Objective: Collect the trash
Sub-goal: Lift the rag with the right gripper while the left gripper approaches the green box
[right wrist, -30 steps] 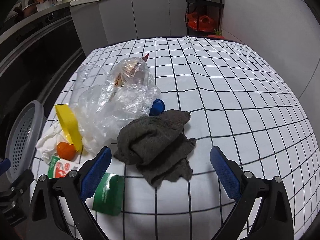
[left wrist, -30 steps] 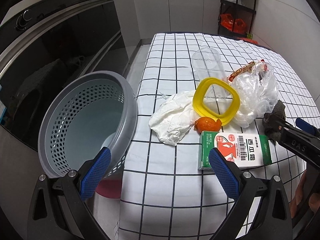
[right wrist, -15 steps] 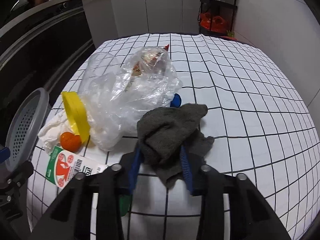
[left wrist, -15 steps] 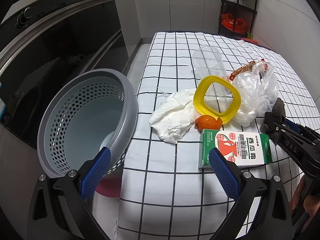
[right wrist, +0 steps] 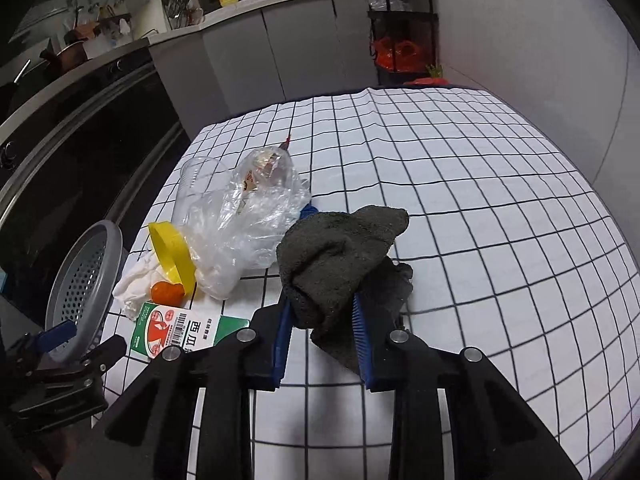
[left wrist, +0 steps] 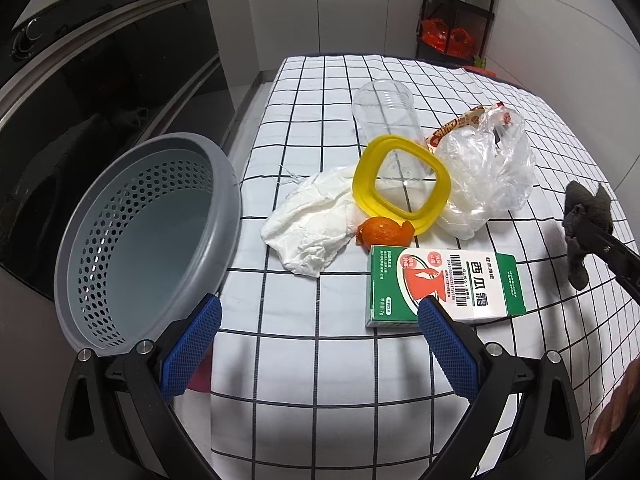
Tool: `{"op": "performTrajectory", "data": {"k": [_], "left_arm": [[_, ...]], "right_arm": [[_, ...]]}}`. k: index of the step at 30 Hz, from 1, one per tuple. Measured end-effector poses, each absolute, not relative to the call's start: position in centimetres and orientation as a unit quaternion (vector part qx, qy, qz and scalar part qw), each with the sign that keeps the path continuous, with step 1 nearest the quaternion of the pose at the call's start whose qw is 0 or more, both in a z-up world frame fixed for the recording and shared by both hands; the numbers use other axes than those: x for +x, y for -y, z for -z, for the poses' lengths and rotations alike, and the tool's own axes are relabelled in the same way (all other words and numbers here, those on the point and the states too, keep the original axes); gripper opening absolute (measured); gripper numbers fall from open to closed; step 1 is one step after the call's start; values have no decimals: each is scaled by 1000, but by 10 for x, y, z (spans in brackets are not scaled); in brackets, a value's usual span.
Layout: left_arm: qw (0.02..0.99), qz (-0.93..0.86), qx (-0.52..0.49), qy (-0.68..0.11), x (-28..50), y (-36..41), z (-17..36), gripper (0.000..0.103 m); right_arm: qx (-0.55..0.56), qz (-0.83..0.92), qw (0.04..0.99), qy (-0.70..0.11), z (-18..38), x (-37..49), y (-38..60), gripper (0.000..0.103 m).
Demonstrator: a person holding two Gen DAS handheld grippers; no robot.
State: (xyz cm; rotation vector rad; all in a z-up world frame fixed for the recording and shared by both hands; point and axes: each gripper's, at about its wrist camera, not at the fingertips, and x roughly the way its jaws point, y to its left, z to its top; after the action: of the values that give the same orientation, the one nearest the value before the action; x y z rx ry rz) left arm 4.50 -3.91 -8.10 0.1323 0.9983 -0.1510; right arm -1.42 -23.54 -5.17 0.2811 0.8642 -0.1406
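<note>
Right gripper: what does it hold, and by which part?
The right gripper is shut on the dark grey cloth, pinching a bunched fold near its middle.

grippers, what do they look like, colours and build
Both match. The left gripper and right gripper have black, angular cut-out finger frames with silver round bolts at the joints, and blue cross-hatched rubber pads on the inner finger faces. No cables or sleeves show.

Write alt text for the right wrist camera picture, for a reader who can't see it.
The right gripper, jaws shut, holds a dark grey cloth just above a white table with a black grid. To the left lie a clear plastic bag, a yellow ring, an orange peel and a green carton, beside a grey perforated basket.
</note>
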Motion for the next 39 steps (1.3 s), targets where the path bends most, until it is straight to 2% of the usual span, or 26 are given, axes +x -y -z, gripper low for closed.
{"op": "performTrajectory", "data": {"k": [19,30,39], "left_arm": [[853,159,43,-495,52,58,102,96],[845,246,25,-474,27,71,90,96],[857,218,21,-466,41,53,91,96]], "right_arm": [[159,71,889,-424,55,-34,248,27],[160,72,888,-424,55,-39,248,27],[160,71,890,-420,52,-43,245,27]]}}
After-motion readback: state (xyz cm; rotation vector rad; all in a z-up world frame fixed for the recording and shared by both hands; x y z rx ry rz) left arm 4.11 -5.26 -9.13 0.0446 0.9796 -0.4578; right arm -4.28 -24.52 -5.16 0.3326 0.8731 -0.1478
